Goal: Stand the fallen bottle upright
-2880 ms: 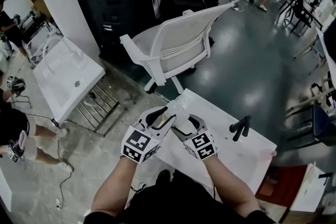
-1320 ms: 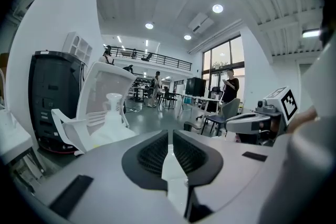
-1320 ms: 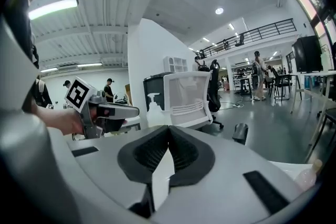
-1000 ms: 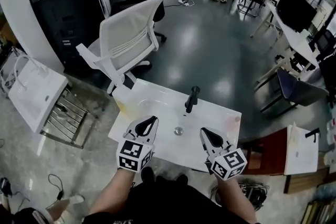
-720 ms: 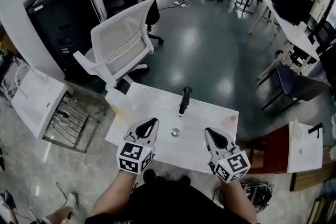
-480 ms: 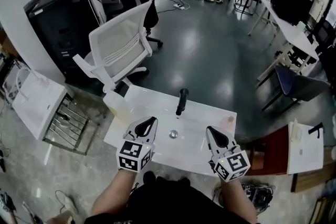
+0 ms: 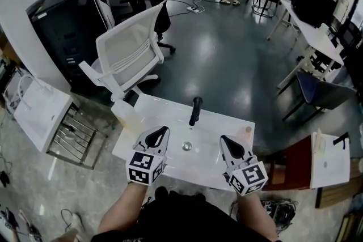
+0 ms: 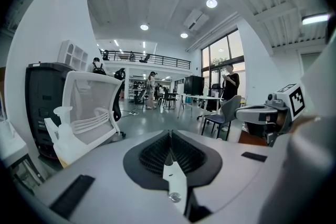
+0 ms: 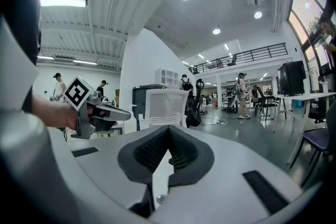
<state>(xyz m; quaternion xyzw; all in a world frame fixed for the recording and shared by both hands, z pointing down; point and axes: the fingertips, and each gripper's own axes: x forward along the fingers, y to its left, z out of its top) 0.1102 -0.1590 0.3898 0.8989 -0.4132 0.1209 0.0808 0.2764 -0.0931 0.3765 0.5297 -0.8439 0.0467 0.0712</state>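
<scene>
Left gripper (image 7: 164,130): I read it clenched, nothing between the jaws;
Right gripper (image 7: 224,140): clenched, empty too;
Bottle (image 7: 126,115): upright, ahead-left of left gripper (apart);
Advice: I judge it done; stay clear.

The sink (image 7: 227,122) is white, its tap (image 7: 195,110) black; the bottle (image 7: 125,114) on the sink's left corner is whitish; beyond the sink, a white chair (image 7: 127,51) on glossy dark-grey floor (image 7: 227,59); left gripper (image 7: 163,131) and right gripper (image 7: 224,140) carry black-and-white square-patterned cubes.

One bottle (image 7: 125,115), one white chair (image 7: 127,54), one black faucet (image 7: 194,110)
</scene>
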